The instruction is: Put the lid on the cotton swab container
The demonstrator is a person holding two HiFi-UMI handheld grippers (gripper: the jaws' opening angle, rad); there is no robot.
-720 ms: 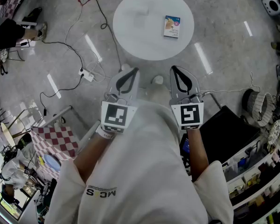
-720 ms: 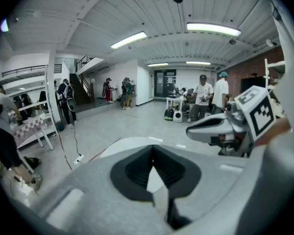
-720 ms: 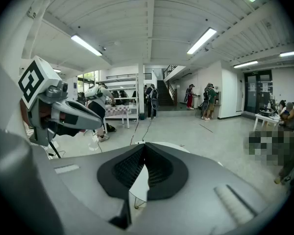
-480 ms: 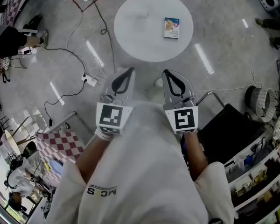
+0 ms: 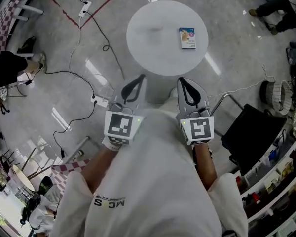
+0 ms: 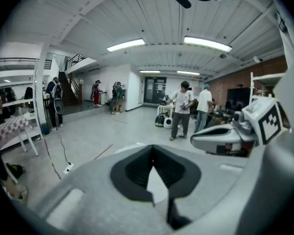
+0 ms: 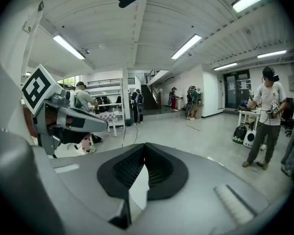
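Note:
A small blue-and-white box (image 5: 187,37) lies flat on the far right part of a round white table (image 5: 153,38) in the head view; I cannot make out a separate lid. My left gripper (image 5: 139,76) and right gripper (image 5: 181,80) are held side by side close to my body, short of the table's near edge. Both are shut with nothing between the jaws. In the left gripper view the left gripper (image 6: 153,148) points out over the room, with the right gripper (image 6: 220,138) beside it. In the right gripper view the right gripper (image 7: 145,146) shows touching tips.
Cables and a power strip (image 5: 85,6) run over the grey floor left of the table. A black seat (image 5: 251,132) and stocked shelves (image 5: 281,181) stand at my right, a wire basket (image 5: 271,95) beyond. Several people (image 6: 183,109) stand farther off in the room.
The head view has shifted, so the table and box sit slightly farther right and up. Both grippers stay shut, close to my body, with little movement.

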